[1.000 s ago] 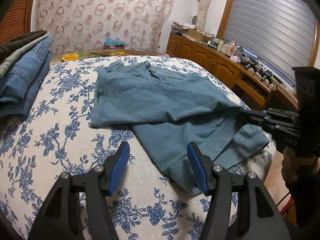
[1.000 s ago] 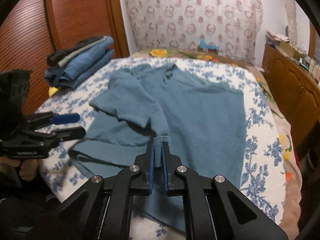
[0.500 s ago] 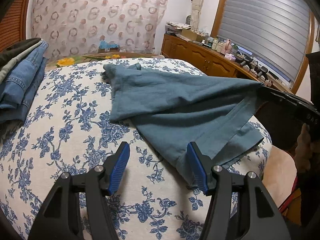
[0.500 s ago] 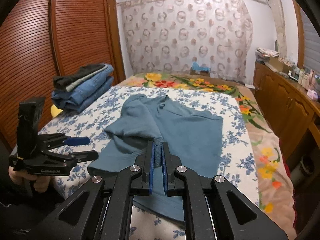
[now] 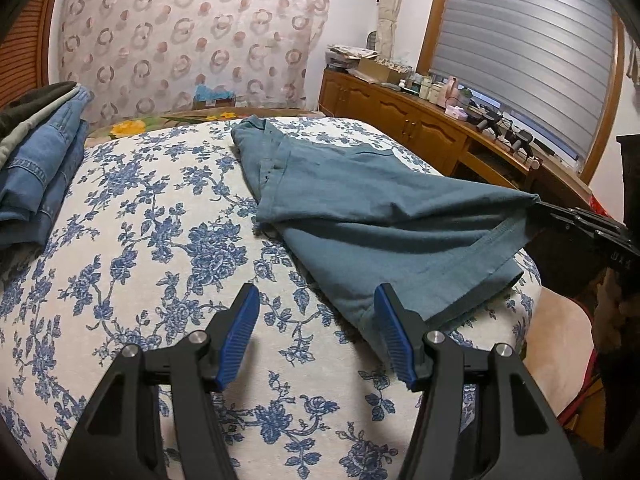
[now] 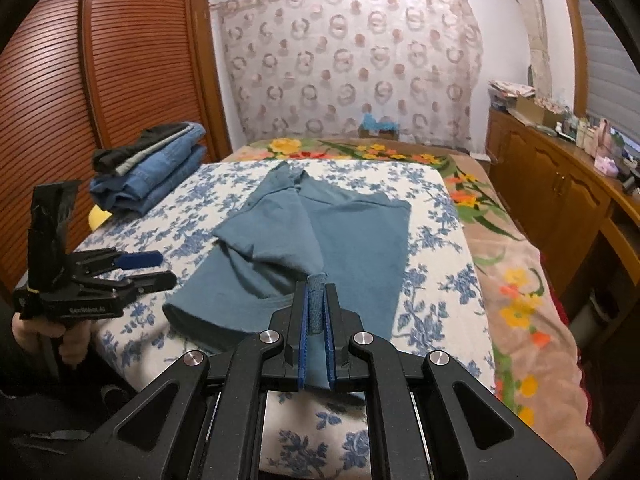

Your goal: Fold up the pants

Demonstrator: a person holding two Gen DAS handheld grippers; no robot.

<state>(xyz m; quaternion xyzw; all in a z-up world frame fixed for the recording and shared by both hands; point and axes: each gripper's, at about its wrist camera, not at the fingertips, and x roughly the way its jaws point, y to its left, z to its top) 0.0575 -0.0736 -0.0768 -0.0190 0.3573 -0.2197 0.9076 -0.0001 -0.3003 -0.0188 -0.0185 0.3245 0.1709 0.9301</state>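
Teal pants (image 6: pixel 320 236) spread on floral bed (image 6: pixel 440 248), one hem corner lifted, pinched by right gripper (image 6: pixel 316 312). Left gripper (image 5: pixel 316 328) hovering beside, fingers (image 5: pixel 240 324) parted, empty. Probably early: first fold only begun, later folds undone.

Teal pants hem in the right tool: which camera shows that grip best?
The right wrist view: the right tool is shut on the pants, the hem pinched between the blue pads. The left wrist view shows the same grip only side-on at the frame's right edge, the pads hidden.
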